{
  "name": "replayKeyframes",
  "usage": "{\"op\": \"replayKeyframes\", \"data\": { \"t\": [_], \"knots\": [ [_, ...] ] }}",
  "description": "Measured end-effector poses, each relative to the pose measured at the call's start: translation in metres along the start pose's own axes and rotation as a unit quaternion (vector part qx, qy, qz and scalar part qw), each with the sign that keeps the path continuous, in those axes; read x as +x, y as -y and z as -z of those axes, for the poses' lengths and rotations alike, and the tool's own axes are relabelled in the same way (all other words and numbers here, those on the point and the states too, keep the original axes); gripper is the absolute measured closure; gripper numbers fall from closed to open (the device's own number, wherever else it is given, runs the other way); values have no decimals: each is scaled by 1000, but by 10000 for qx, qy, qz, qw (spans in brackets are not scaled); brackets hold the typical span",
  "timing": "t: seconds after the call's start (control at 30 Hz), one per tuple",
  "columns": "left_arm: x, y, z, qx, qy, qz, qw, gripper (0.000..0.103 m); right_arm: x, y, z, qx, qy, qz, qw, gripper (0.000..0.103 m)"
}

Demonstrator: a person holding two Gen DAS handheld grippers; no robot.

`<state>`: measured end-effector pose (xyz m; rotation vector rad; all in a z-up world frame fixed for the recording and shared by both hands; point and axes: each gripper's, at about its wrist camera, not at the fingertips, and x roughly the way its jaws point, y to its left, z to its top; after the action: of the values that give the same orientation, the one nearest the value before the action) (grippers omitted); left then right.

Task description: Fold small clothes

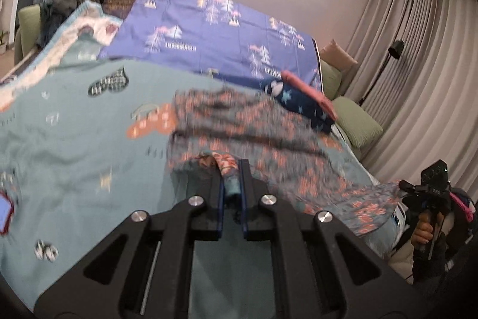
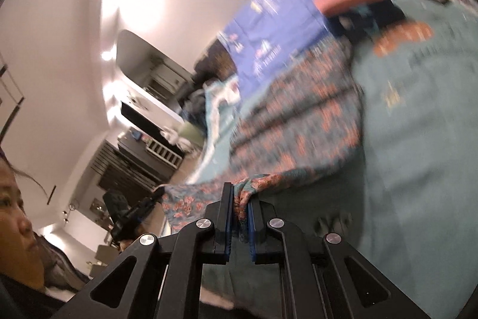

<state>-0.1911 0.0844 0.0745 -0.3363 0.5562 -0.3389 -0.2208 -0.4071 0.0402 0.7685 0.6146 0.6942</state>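
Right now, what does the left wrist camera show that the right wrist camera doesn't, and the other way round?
Only the left wrist view shows the curtains, a black floor lamp and the hand holding the right tool.

Only the right wrist view shows dark shelving across the room and the person holding the tools.

Both show the flowered garment pinched in a shut tool, left tool and right alike, the teal bedspread and the folded pile behind.

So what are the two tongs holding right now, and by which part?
Both tongs, left and right, pinch the floral garment at bunched edge fabric, at separate spots.
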Motion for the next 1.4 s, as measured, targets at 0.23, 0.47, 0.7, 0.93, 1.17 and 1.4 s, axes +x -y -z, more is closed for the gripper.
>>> {"op": "replayKeyframes", "data": {
  "t": [0.23, 0.47, 0.7, 0.93, 1.17, 1.4],
  "knots": [
    [26, 9, -65, -154, 462, -268, 9985, 93, 11, -23, -58, -398, 542, -98, 9977, 96],
    [68, 19, -121, -107, 658, -480, 9966, 93, 37, -28, -121, -512, 891, 146, 9946, 96],
    [123, 26, -160, -47, 695, -776, 9945, 93, 77, -14, -173, -688, 1063, 745, 9892, 96],
    [185, 15, -179, -158, 494, -1039, 9932, 93, 127, 18, -213, -777, 950, 1350, 9832, 96],
    [250, -6, -181, -196, 148, -1177, 9927, 93, 191, 57, -235, -1008, 646, 2130, 9697, 96],
    [321, -35, -162, -209, -491, -1429, 9883, 93, 240, 100, -235, -1035, 223, 2734, 9561, 96]
  ]
}}
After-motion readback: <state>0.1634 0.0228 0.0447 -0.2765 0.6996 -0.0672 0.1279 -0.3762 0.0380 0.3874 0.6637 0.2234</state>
